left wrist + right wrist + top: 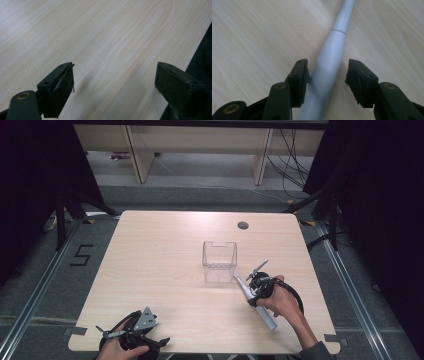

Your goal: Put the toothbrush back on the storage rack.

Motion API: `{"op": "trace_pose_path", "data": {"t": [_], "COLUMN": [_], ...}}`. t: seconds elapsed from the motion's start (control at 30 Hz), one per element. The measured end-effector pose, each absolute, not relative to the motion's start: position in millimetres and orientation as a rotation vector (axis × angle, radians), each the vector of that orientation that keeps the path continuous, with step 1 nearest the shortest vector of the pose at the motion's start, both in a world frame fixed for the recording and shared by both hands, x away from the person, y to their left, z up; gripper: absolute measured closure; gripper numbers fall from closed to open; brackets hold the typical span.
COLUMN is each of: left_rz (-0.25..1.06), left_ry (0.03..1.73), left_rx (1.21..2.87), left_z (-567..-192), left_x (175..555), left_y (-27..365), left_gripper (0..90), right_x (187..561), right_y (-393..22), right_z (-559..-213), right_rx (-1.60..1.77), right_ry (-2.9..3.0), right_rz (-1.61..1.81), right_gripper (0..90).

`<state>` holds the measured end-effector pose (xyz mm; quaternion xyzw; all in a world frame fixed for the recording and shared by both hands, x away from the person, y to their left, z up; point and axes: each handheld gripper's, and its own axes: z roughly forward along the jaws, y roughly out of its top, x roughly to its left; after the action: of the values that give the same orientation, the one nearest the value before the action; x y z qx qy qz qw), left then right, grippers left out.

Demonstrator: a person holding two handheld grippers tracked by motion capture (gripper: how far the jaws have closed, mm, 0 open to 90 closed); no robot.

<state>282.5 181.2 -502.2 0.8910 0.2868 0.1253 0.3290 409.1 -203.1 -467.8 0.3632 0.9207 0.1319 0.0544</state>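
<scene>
A long white-grey electric toothbrush (268,321) lies flat on the light wooden table (160,270), right of centre, its thin end towards a clear plastic box (219,264). My right gripper (255,297) straddles the toothbrush (333,47) near its middle. In the right gripper view the right gripper (327,75) has its left pad against the handle and its right pad a little off it, so the jaws are open around it. My left gripper (159,334) rests near the table's front left edge. The left gripper (115,77) stands wide open over bare wood.
The clear box stands upright and open-topped just left of the toothbrush's tip. A small round cable hole (243,225) sits near the far edge. The table's front edge (190,57) runs close beside my left gripper. Dark curtains and floor rails surround the table.
</scene>
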Motion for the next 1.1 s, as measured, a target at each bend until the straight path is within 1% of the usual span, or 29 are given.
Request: {"op": "trace_pose_path", "data": {"t": [0.6, 0.73, 0.9, 0.93, 1.1], "left_rz": [0.328, 0.329, 0.328, 0.328, 0.328], "left_ry": [0.749, 0.748, 0.753, 0.752, 0.75], "left_rx": [2.333, 2.335, 2.33, 2.33, 2.331], "left_z": [-502, -502, -503, -503, -502], "left_x": [282, 283, 282, 282, 282], "left_y": [181, 181, 181, 181, 181], "left_gripper": [15.1, 15.1, 15.0, 15.1, 15.1], "right_x": [418, 420, 420, 421, 421], "right_y": [-192, -190, -190, -192, -197], "right_z": [-474, -475, -475, -475, -474], "right_rx": [1.102, 1.105, 1.11, 1.068, 1.124], "right_ry": [2.832, 2.843, 2.848, 2.851, 2.861], "right_rz": [0.314, 0.287, 0.267, 0.252, 0.275], "right_gripper": [55.7, 57.9, 59.5, 59.7, 61.8]}}
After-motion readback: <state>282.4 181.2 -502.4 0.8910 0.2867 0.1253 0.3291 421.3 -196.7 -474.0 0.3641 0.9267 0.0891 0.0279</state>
